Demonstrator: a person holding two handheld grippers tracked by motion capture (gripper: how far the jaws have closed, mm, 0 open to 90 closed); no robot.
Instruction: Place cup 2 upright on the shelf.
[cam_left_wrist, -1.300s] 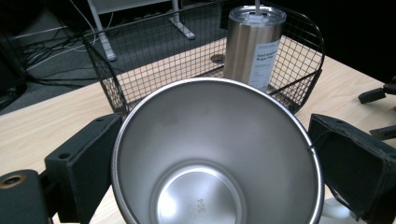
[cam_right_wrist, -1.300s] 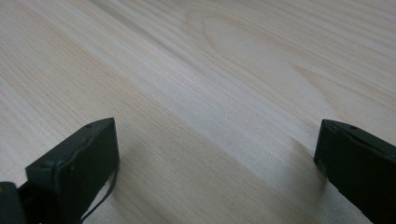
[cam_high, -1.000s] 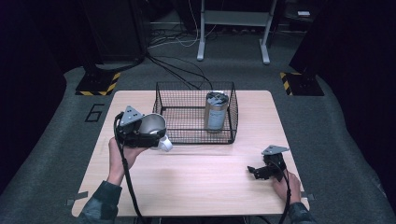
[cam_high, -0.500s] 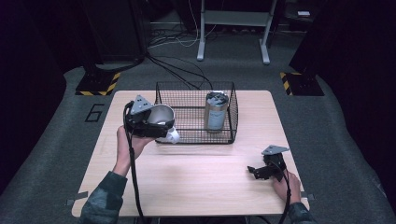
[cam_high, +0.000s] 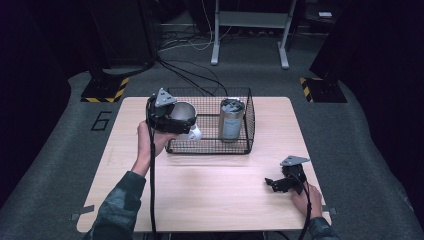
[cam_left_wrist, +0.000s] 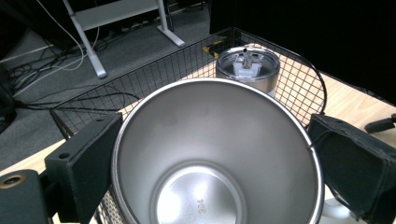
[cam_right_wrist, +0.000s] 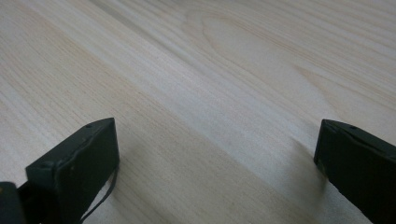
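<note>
Left gripper (cam_high: 186, 125) clamped on steel cup (cam_left_wrist: 215, 154), jaws against its outer sides, held over near-left corner of wire basket (cam_high: 210, 147) with lidded tumbler (cam_high: 231, 119) standing inside; right gripper (cam_high: 274, 184) spread wide, empty, low over bare table (cam_right_wrist: 224, 93).

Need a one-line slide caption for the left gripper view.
Left gripper clamps an open steel cup at the wire basket, lidded tumbler standing inside.
</note>
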